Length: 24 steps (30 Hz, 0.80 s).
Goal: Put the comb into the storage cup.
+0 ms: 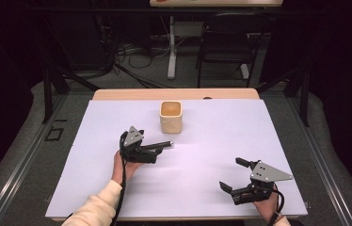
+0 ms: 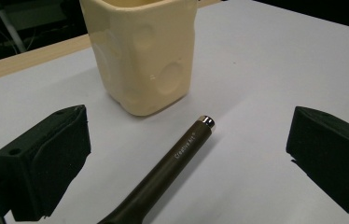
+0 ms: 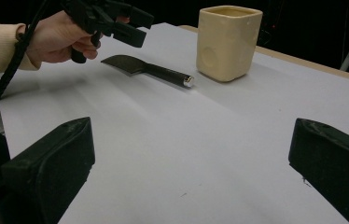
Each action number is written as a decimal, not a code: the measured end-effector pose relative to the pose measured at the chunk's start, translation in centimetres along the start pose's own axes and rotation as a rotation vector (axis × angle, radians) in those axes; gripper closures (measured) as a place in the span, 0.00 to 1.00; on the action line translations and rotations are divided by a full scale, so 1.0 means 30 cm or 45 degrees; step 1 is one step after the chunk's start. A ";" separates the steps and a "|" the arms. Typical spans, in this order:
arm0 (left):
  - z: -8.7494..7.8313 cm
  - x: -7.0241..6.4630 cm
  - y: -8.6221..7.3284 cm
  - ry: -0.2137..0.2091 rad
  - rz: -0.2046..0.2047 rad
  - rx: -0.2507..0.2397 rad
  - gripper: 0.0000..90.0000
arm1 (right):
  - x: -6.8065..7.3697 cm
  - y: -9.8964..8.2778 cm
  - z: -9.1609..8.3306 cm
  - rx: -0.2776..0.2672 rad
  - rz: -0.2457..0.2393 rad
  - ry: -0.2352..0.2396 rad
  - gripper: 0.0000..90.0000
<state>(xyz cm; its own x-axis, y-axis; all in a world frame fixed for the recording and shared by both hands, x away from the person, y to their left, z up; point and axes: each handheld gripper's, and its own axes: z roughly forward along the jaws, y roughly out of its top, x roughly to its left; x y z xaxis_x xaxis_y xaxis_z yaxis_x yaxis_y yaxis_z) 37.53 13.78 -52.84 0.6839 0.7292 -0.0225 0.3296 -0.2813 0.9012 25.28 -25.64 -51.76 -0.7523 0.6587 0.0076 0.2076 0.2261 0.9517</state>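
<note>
A cream dimpled cup (image 1: 171, 117) (image 2: 140, 51) (image 3: 228, 42) stands upright at the back middle of the white mat (image 1: 212, 141). In front of it and a little to the left lies a dark flat-bladed tool (image 1: 164, 144) (image 2: 172, 163) (image 3: 149, 69), its silver-capped handle end pointing at the cup. My left gripper (image 1: 149, 151) (image 2: 189, 154) (image 3: 116, 21) hovers open just above the tool's blade end, one jaw to each side of the handle, touching nothing. My right gripper (image 1: 230, 173) (image 3: 191, 163) stands open and empty near the front right of the mat.
The mat covers a wooden table whose bare edge (image 1: 174, 94) shows behind the cup. Beyond the table are a black chair (image 1: 226, 42), a white desk leg (image 1: 171, 47) and floor cables (image 1: 132, 52). Black frame legs (image 1: 47, 89) flank the table.
</note>
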 end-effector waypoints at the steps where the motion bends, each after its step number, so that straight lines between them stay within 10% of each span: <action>1: 0.005 0.000 0.003 0.005 -0.005 0.002 0.00 | 0.002 0.000 0.000 -0.001 -0.003 0.001 0.00; 14: 0.066 0.003 0.012 -0.010 -0.001 0.072 0.05 | 0.002 0.001 0.001 0.002 -0.008 0.014 0.00; 24: 0.126 0.003 0.014 0.058 -0.024 0.193 0.42 | 0.001 -0.002 0.008 0.027 -0.006 0.018 0.00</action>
<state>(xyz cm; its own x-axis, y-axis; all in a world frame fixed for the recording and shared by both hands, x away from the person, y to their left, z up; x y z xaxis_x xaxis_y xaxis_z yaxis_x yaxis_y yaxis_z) 40.19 11.36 -54.10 0.6476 0.7618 -0.0158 0.4388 -0.3559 0.8251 25.40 -25.45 -51.89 -0.7621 0.6474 0.0075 0.2170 0.2445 0.9451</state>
